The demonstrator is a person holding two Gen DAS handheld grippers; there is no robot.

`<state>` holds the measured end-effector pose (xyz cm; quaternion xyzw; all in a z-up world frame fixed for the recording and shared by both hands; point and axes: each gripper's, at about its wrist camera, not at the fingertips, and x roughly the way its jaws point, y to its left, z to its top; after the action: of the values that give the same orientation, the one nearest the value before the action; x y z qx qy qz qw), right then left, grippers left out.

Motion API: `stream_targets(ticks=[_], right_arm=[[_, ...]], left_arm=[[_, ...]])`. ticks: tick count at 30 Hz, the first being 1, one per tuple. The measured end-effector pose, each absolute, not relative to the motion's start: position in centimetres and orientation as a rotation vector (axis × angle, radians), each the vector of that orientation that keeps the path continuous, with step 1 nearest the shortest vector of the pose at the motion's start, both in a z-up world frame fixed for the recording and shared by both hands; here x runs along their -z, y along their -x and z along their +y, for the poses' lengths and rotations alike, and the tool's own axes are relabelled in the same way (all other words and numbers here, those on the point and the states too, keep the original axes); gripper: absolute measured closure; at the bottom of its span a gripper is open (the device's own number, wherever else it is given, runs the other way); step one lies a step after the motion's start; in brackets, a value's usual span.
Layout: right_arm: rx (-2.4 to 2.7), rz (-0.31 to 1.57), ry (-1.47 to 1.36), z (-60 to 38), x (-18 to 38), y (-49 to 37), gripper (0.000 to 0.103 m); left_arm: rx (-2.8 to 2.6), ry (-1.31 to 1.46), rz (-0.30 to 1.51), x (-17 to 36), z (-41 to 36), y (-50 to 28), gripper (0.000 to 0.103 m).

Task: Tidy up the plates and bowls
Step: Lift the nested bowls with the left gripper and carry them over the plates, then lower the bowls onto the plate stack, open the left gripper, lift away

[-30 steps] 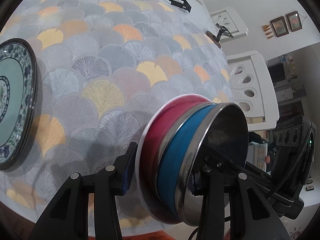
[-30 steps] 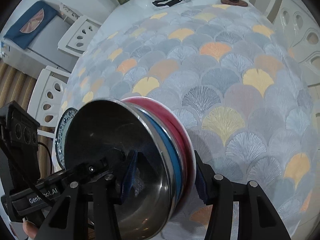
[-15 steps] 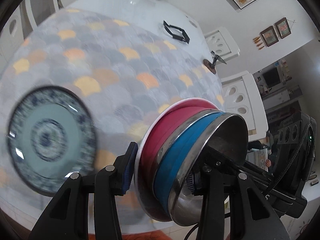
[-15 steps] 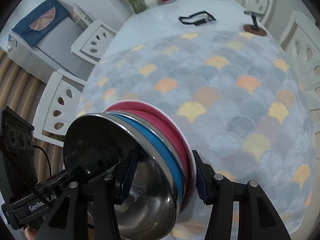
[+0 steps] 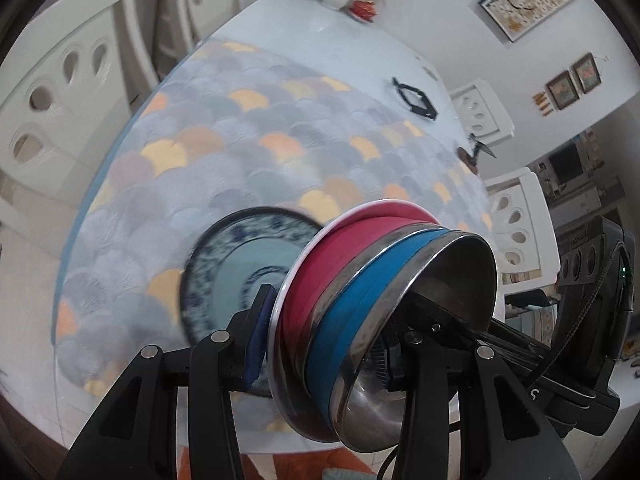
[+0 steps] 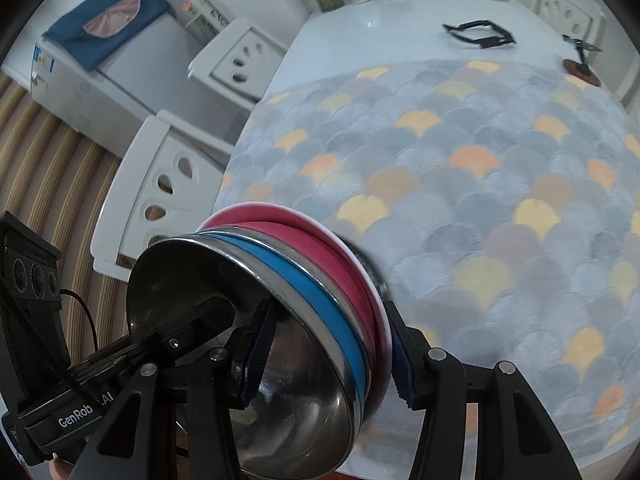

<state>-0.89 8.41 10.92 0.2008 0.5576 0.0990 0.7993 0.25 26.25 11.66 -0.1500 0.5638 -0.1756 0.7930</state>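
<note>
Two nested steel bowls (image 5: 384,336), pink outside and blue inside, clamped by left gripper (image 5: 324,344) and right gripper (image 6: 326,354), lower centre; patterned plate (image 5: 224,276) at left.

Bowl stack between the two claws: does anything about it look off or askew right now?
The bowl stack is tipped on edge, clamped rim to rim by the left claw and right claw, above the patterned plate. Nothing looks spilled or damaged.

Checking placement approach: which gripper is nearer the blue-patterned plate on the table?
Left. The left gripper, clamped on the bowl stack, hangs right above the plate. The right gripper grips the stack's opposite side; its view barely shows the plate.
</note>
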Motion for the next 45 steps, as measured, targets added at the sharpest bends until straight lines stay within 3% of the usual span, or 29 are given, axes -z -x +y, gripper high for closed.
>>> stream_targets(ticks=[19, 26, 30, 38, 39, 40, 42, 45], right_arm=[[-0.191, 1.371, -0.566, 9.1, -5.7, -3.2, 0.051], [-0.175, 1.281, -0.59, 7.8, -8.7, -2.6, 0.051], [-0.164, 1.182, -0.561, 7.0, -11.6, -0.7, 0.048], [-0.059, 0.937, -0.494, 7.0, -18.2, 3.4, 0.047], [-0.042, 0.913, -0.506, 7.1, -18.5, 4.2, 0.047], [-0.027, 0.907, -0.523, 7.3, -18.6, 5.0, 0.047], [0.0, 0.912, -0.532, 7.7, -18.4, 5.9, 0.047], [0.029, 0.914, -0.47, 9.4, -18.4, 7.3, 0.047]], left_arm=[[0.38, 0.367, 1.341, -7.7, 29.5, -3.7, 0.064], [0.421, 0.283, 1.176, -11.5, 31.1, -2.9, 0.064], [0.463, 0.153, 1.03, -15.3, 31.0, -1.6, 0.055], [0.442, -0.011, 0.778, -21.9, 29.6, -0.2, 0.054], [0.435, -0.113, 0.693, -23.5, 28.7, 1.0, 0.041], [0.437, -0.163, 0.639, -24.3, 28.3, 1.7, 0.02], [0.448, -0.227, 0.534, -25.8, 27.5, 3.1, 0.004], [0.476, -0.233, 0.493, -26.9, 26.9, 4.6, 0.004]])
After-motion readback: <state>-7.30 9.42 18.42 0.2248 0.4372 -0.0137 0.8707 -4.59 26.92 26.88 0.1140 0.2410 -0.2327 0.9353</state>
